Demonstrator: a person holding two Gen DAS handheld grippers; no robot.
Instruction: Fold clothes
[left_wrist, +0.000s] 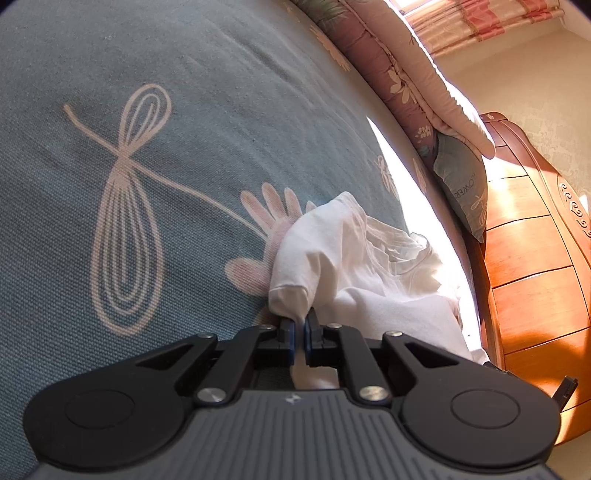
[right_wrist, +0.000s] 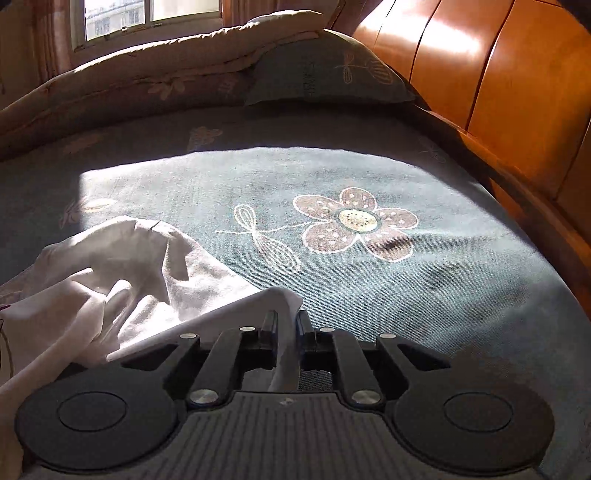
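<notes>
Left gripper (left_wrist: 302, 326), seen from its own wrist camera, had its jaws nearly together with a pinch of the white garment (left_wrist: 354, 266) between the pads; cloth also trailed back under the jaws; the rest lay bunched just ahead on the blue-green bedsheet (left_wrist: 110, 92), close to the sunlit edge by the wooden headboard (left_wrist: 528, 258).

Right gripper (right_wrist: 287, 326), in its wrist view, stood with its jaws slightly apart and a thin fold of the same garment running between them; I judged it gripped, though the pads' pressure was not fully clear; the garment spread to the left of the jaws, still crumpled, on the sheet.

Step, as I read it: both ends taken up, ready to spread before any fold; next I would need to draw the two grippers apart to pull the cloth taut and lay it flat.

Count: one garment; two grippers; one pillow (right_wrist: 332, 77); one quilt (right_wrist: 147, 66).
</notes>
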